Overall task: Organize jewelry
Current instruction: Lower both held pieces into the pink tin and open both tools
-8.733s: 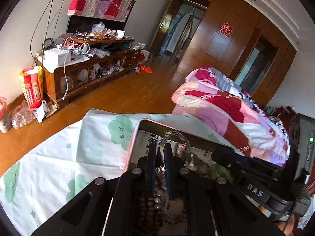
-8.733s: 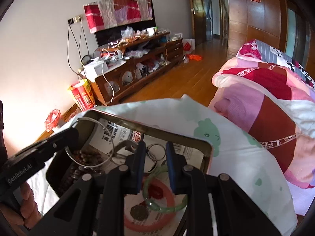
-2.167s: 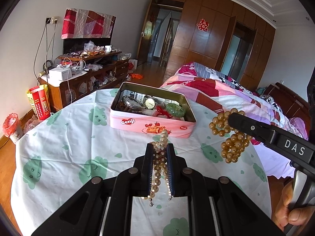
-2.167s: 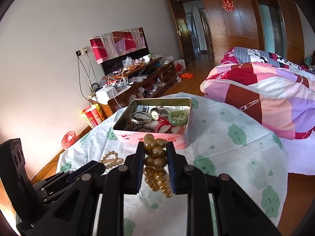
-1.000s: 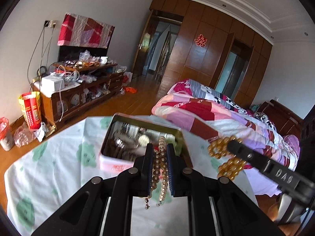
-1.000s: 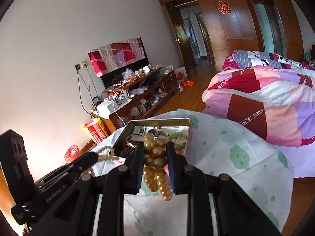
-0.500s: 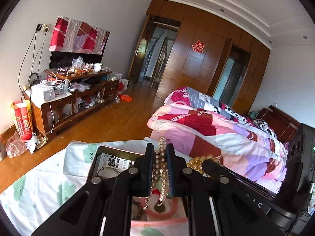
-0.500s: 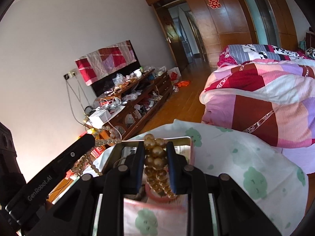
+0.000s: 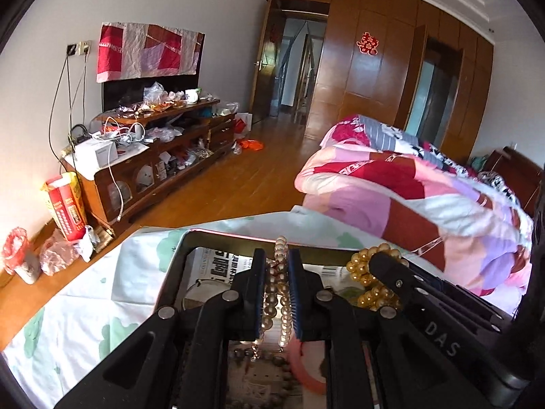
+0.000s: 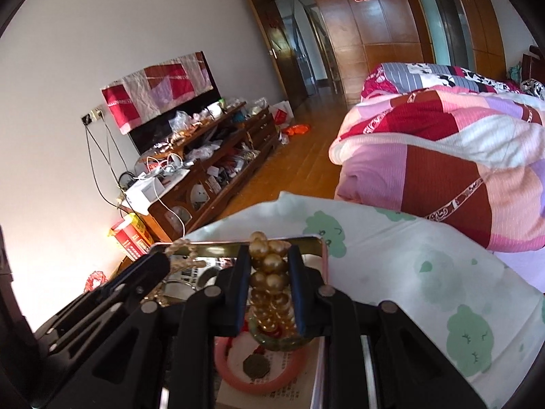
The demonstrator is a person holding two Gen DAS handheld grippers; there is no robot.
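Both grippers tilt downward, side by side. The left gripper (image 9: 276, 266) has its jaws nearly together, its pads (image 9: 295, 293) pressing a pearl strand (image 9: 281, 274) from both sides. The right gripper (image 10: 267, 266) stands just beside it, its 2 fingers (image 10: 241, 283) clamped on a gold bead strand (image 10: 270, 272). Its tip shows in the left wrist view, at the right.

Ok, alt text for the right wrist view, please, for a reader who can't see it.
The right gripper is shut on a bunch of large gold beads, held over an open tin of jewelry on a white cloth with green shapes. The left gripper, lower left, holds a paler bead strand.
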